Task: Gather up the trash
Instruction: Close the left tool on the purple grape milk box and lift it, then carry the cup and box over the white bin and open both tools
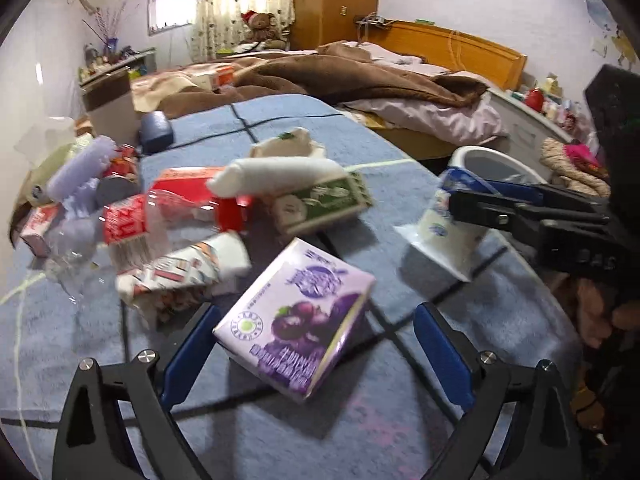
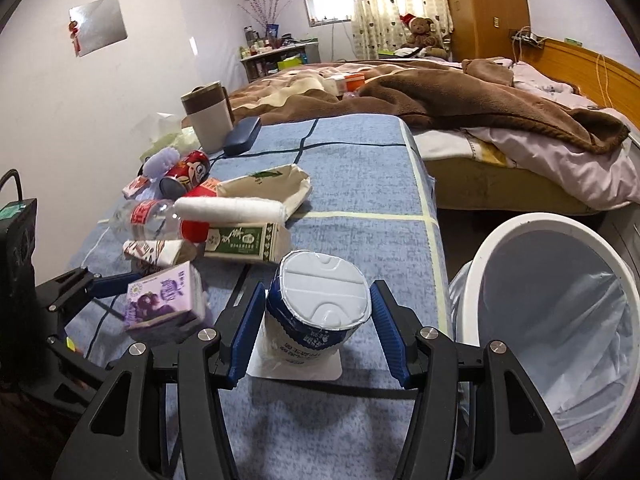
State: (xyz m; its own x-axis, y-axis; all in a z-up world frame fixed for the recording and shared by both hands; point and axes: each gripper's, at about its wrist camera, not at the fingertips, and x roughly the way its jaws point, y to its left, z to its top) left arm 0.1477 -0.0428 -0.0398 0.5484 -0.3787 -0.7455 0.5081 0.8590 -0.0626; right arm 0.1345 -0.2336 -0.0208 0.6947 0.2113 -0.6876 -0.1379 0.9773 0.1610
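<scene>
I count one purple carton [image 1: 298, 316], one green carton [image 2: 246, 242], one clear bottle [image 2: 150, 218] and one yogurt cup [image 2: 318, 312] on the blue-covered counter [image 2: 360, 168]. My left gripper [image 1: 316, 344] has its fingers wide apart around the purple carton; contact looks unlikely, though blur hampers me. My right gripper [image 2: 316, 332] brackets the cup, fingers apart. One white bin [image 2: 556, 320] holds only its liner.
</scene>
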